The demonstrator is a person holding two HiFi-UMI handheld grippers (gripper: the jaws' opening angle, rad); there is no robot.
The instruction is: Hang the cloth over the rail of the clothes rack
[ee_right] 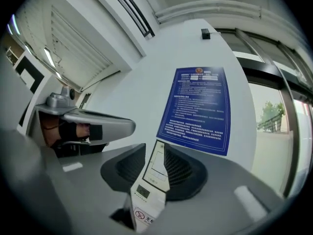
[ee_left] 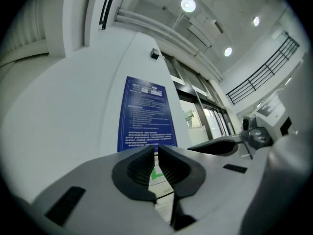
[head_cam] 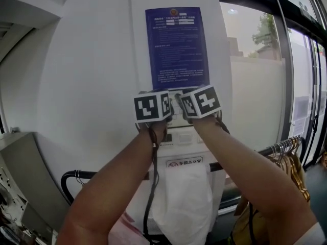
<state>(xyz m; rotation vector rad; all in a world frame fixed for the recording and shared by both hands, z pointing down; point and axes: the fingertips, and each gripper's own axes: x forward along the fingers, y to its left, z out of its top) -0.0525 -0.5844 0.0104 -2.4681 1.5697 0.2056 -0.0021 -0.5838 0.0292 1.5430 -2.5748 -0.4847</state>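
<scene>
A white cloth (head_cam: 184, 203) hangs down at the middle of the black clothes-rack rail (head_cam: 76, 175), low in the head view between my forearms. Both grippers are raised well above it, side by side in front of a white pillar, and neither touches it. In the head view only their marker cubes show, left (head_cam: 152, 106) and right (head_cam: 200, 102). My left gripper (ee_left: 156, 155) is shut with nothing in it. My right gripper (ee_right: 157, 156) shows a narrow gap between its pads, with only a white floor unit (ee_right: 146, 199) seen through it.
A blue notice (head_cam: 177, 47) hangs on the pillar straight ahead. The white floor unit (head_cam: 184, 142) stands under it, behind the rail. Several hangers (head_cam: 286, 149) crowd the rail's right end by the glass wall. A pinkish cloth (head_cam: 120, 228) shows at the bottom left.
</scene>
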